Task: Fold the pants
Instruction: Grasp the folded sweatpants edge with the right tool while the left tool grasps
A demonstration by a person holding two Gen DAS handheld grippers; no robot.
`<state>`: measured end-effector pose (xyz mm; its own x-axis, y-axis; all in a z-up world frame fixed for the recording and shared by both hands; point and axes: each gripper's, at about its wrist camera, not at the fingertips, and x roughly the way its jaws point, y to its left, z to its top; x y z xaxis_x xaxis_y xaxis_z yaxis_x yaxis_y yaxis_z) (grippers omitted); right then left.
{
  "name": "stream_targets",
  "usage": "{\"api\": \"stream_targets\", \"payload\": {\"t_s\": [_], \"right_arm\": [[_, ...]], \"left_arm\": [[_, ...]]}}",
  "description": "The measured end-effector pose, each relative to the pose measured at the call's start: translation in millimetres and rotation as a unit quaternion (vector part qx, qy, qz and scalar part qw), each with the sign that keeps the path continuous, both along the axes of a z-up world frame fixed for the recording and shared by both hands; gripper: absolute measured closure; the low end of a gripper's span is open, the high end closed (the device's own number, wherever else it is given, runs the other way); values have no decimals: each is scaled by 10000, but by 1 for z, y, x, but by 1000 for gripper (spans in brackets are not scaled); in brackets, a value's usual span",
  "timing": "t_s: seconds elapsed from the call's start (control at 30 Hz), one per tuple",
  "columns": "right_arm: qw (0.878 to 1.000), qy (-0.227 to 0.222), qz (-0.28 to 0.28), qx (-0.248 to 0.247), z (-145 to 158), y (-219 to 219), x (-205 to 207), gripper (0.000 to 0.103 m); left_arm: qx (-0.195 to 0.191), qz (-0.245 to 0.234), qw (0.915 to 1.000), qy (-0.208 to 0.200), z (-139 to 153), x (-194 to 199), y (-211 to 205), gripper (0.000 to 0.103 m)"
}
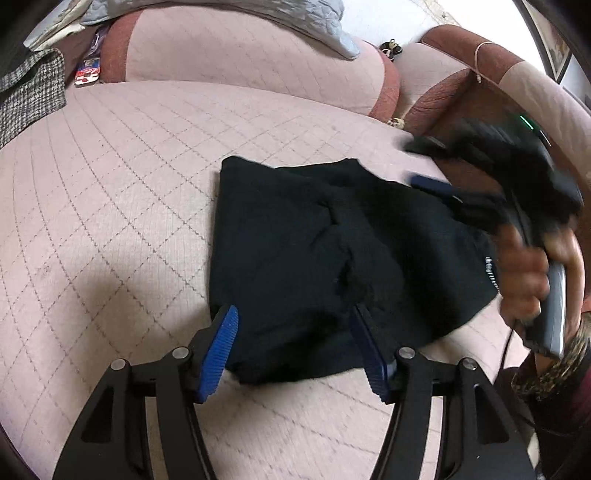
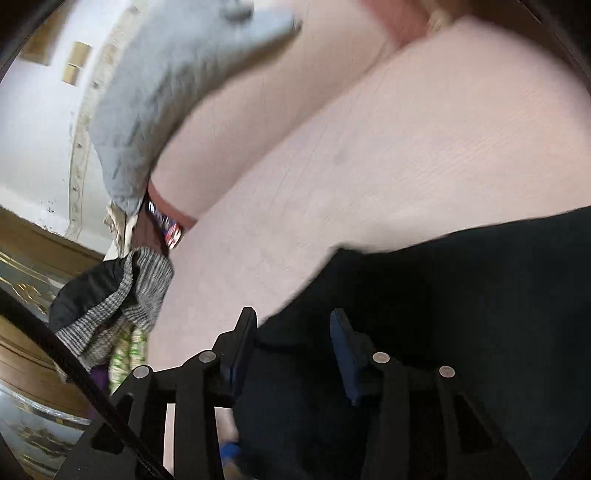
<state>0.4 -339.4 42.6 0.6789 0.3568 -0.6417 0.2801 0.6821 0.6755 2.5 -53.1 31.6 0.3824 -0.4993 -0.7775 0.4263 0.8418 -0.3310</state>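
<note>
Black pants (image 1: 325, 258) lie folded into a compact rectangle on the pink quilted sofa seat (image 1: 110, 192). My left gripper (image 1: 295, 350) is open, its blue pads straddling the near edge of the pants, with no cloth pinched. My right gripper (image 1: 432, 166), blurred by motion, hovers over the far right corner of the pants, held by a hand (image 1: 524, 273). In the right wrist view the right gripper (image 2: 291, 354) is open just above the black pants (image 2: 461, 314), with nothing between its pads.
The sofa back cushions (image 1: 240, 59) rise behind the seat, with a grey quilted cloth (image 1: 314, 26) on top. A checked garment (image 1: 29, 96) lies at the far left. The brown armrest (image 1: 454, 92) stands at the right. A colourful packet (image 1: 86, 72) sits in the back corner.
</note>
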Motion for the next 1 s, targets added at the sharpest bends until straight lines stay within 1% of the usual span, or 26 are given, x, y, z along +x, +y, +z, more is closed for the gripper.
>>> {"api": "stream_targets", "payload": {"t_s": [0.1, 0.13, 0.17, 0.2, 0.27, 0.3, 0.37, 0.47, 0.53, 0.6, 0.67, 0.77, 0.83, 0.9, 0.93, 1.0], "right_arm": [[9961, -211, -707, -481, 18, -38, -69, 54], [9925, -247, -1033, -609, 20, -51, -93, 53], [9862, -269, -1465, -725, 23, -64, -123, 52], [9815, -252, -1747, -748, 21, -73, -142, 50], [9712, -212, -2288, -630, 15, -81, -177, 50], [9666, -202, -2514, -456, 7, -92, -196, 50], [9616, -122, -2732, -230, -5, -98, -213, 50], [9611, 36, -2755, -206, -17, -99, -215, 49], [9619, 162, -2728, -116, -27, -108, -216, 49], [9646, 254, -2624, 83, -39, -107, -211, 49], [9651, 182, -2607, 143, -45, -103, -206, 49], [9672, 35, -2527, 263, -51, -104, -199, 48], [9670, -28, -2506, 455, -59, -107, -193, 48], [9673, -106, -2480, 520, -62, -109, -189, 47], [9679, -149, -2448, 541, -62, -109, -187, 45], [9687, -211, -2402, 586, -63, -110, -184, 44]], "left_arm": [[12, -111, 9999, -45, 13, -7, -9, 41], [-8, -174, 9998, -45, 18, -9, -16, 41], [-53, -272, 9996, -25, 23, -9, -24, 41], [-87, -388, 9992, -9, 29, -7, -33, 41], [-53, -656, 9978, -32, 41, -2, -59, 41], [-9, -799, 9968, -46, 47, 0, -73, 40], [81, -1202, 9927, -89, 59, 1, -109, 38], [326, -1719, 9843, -236, 71, 8, -165, 37], [444, -1978, 9788, -304, 75, 12, -199, 37], [523, -2264, 9722, -281, 75, 18, -235, 37], [580, -2530, 9655, -202, 72, 24, -269, 37], [730, -2956, 9525, -60, 63, 32, -321, 37], [837, -3179, 9444, 68, 51, 36, -353, 37], [966, -3272, 9400, 87, 38, 37, -378, 37], [1019, -3348, 9366, 147, 31, 37, -389, 37], [1081, -3531, 9289, 296, 17, 38, -405, 37]]}}
